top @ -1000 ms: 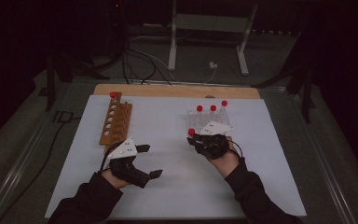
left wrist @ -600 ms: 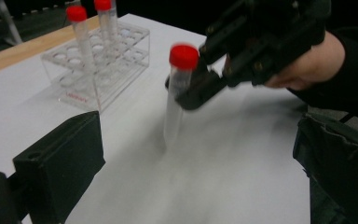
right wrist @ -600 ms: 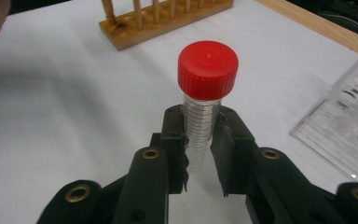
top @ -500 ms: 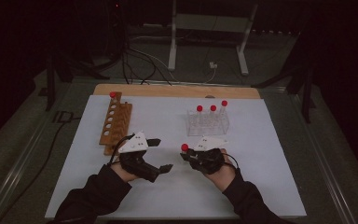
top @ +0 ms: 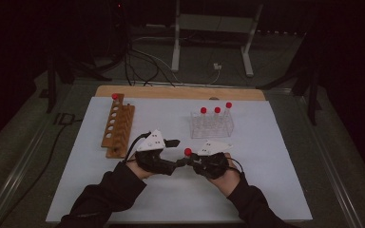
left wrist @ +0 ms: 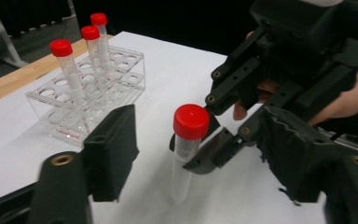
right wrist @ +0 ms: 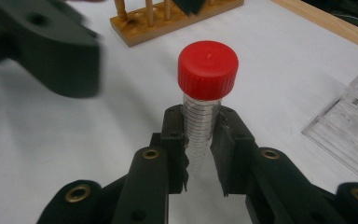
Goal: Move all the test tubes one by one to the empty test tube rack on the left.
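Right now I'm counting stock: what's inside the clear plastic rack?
Three red-capped tubes stand upright in the clear rack. Its other holes look empty, though its front lower edge is hidden behind the right gripper's grey plate.

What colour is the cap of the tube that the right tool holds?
Red. The cap shows best in the right gripper view, above the right tool.

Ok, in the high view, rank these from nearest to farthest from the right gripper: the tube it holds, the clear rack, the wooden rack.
1. Red-capped tube, clamped in the right gripper jaws, toward the left gripper.
2. Clear rack, just behind it, holding three tubes.
3. Wooden rack, far left, beyond the left gripper.
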{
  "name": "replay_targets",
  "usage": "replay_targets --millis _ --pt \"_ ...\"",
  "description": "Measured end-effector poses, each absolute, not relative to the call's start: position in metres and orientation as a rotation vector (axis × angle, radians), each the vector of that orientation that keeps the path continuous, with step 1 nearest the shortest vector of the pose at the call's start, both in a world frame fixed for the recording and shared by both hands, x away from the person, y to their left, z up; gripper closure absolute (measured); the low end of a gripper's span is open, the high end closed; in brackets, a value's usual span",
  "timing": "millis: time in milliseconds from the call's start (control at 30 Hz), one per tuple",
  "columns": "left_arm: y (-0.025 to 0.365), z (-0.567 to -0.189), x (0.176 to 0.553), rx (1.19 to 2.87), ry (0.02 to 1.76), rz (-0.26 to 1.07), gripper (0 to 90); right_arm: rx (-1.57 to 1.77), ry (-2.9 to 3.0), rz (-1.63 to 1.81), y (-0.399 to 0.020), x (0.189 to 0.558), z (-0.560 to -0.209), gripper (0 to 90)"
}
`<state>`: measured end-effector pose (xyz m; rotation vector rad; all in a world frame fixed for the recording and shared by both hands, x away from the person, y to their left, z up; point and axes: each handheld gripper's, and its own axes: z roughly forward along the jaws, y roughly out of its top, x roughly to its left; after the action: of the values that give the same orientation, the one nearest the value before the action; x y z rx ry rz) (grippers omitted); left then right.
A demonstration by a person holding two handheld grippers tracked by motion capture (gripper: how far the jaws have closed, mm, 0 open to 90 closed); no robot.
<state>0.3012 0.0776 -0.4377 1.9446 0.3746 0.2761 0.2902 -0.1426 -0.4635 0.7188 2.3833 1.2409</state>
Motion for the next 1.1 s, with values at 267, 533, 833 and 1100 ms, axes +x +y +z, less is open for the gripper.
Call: replay_targets --millis 267,533,833,1100 --pt "0.067 -0.443 0.308 1.961 0.394 0.321 51.2 0.721 2.380 1.239 -0.143 0.290 -0.463 74.6" --pt "0.060 -0.446 0.309 1.975 0.366 0.314 66.6 0.724 2.378 1.238 -0.144 0.290 -0.463 74.6" --pt "0.057 -0.443 0.309 1.988 0.345 0.333 71.6 0.726 2.373 1.241 -0.146 0.290 -0.461 74.6" --pt "0.058 -0.441 0.310 2.006 0.340 0.323 72.1 0.737 2.379 1.257 -0.147 0.290 -0.461 74.3"
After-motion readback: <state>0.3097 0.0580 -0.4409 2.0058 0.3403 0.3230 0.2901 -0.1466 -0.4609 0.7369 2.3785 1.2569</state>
